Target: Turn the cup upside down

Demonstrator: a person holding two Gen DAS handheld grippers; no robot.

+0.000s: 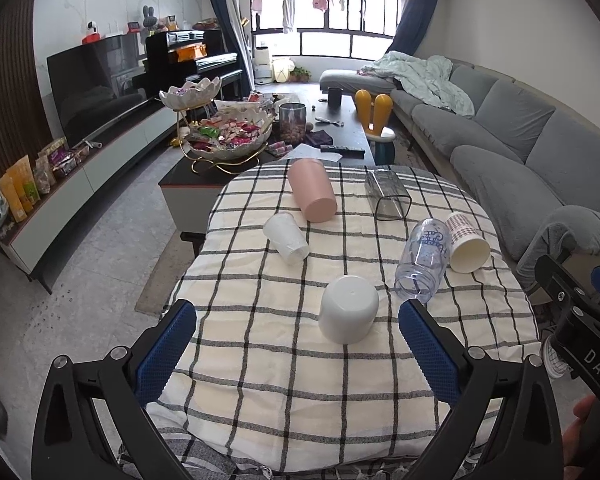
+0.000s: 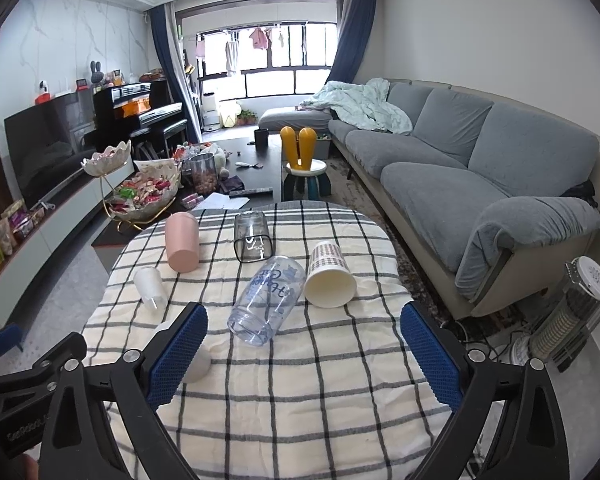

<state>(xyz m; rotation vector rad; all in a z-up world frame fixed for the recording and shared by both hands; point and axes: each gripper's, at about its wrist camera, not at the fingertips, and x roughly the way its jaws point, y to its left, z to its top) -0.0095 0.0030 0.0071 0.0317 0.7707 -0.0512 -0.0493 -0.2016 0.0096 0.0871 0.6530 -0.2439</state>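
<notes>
Both the left gripper and right gripper gape wide and empty; ahead of the right, the clear plastic bottle looks light, slippery, best squeezed mid-body.

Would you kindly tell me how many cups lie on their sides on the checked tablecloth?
5: pink cup and smoky glass far; small white cup left; clear bottle-cup and patterned paper cup right.

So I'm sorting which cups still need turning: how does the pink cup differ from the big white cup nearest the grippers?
The pink cup lies on its side on the checked cloth, while the white cup stands mouth down with its base up. The pink cup is at the far side of the table; the white cup sits close in front of the open left gripper. Both are plain, opaque and free of either gripper.
</notes>
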